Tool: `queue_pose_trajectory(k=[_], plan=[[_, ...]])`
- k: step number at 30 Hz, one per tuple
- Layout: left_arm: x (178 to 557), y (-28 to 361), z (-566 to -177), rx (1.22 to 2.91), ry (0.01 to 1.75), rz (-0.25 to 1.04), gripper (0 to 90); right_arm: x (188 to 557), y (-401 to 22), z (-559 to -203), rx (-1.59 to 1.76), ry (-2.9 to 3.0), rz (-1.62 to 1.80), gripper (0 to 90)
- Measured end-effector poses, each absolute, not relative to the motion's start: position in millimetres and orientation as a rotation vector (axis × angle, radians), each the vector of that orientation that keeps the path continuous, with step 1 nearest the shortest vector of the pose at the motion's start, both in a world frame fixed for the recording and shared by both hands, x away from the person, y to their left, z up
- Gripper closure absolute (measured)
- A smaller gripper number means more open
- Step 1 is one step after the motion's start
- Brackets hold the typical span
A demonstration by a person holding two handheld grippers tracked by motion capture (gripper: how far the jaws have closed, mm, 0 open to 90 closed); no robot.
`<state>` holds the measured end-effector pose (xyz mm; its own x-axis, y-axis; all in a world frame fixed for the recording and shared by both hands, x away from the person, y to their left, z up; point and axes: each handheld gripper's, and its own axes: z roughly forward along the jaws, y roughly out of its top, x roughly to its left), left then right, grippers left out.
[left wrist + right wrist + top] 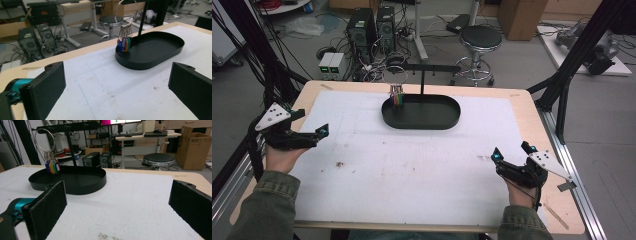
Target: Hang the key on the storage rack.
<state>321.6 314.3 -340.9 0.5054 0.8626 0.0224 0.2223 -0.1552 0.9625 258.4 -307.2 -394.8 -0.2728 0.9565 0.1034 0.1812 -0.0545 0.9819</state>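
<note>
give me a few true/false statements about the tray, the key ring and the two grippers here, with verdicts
1. The black oval tray sits on the white mat. True.
2. The key ring lies flat inside the tray. False: it hangs from the black stand, its coloured tags dangling over the tray's end.
3. The left gripper grips the key ring. False: it is open, holding nothing.
4. The right gripper is open. True.

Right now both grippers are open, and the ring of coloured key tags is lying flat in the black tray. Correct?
Not quite. Both the left gripper and right gripper are open, but the key ring hangs from the stand's crossbar over the black tray, as the right gripper view shows.
</note>
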Motion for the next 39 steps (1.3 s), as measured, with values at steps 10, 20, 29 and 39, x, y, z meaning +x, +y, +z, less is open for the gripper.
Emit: queue_pose_trajectory(k=[10, 20, 29, 39], plan=[[303, 325, -352, 1.527, 0.982, 0.788, 1.7, 257, -308, -395, 1.253, 1.503, 1.397, 0.5], [283, 340, -372, 1.423, 1.008, 0.844, 1.7, 257, -308, -395, 1.248, 1.507, 1.393, 0.5], [276, 339, -389, 1.370, 1.053, 0.965, 1.7, 258, -307, -395, 1.248, 1.514, 1.383, 0.5], [270, 345, -391, 1.297, 1.095, 1.048, 1.7, 256, -307, -394, 1.245, 1.505, 1.374, 0.5]])
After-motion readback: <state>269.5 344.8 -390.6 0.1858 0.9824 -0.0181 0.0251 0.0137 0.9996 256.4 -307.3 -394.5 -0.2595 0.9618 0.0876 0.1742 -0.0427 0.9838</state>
